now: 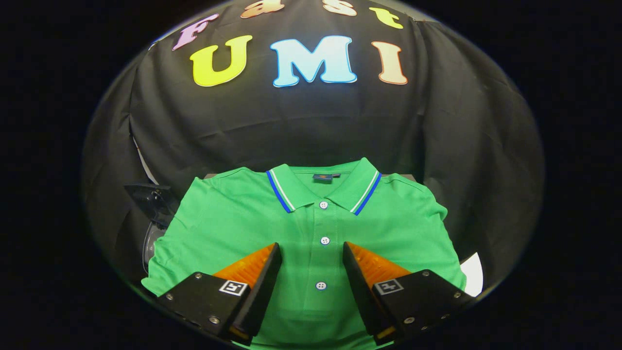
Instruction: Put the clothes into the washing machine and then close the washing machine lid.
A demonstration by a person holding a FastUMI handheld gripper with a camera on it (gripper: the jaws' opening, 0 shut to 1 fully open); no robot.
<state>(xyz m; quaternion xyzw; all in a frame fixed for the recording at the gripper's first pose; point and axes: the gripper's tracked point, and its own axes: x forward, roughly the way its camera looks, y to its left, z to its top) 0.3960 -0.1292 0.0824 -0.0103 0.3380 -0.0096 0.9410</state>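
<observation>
Green polo shirt (pixel 311 233) lies flat and face up, collar toward the black cloth wall (pixel 311 126), covering the surface beneath it. The gripper (pixel 312 253) hangs above the shirt's lower half, fingers (pixel 262 272) spread wide and holding nothing. The button placket runs straight up between them. A dark object (pixel 150 199) sits just beside the shirt's left sleeve.
</observation>
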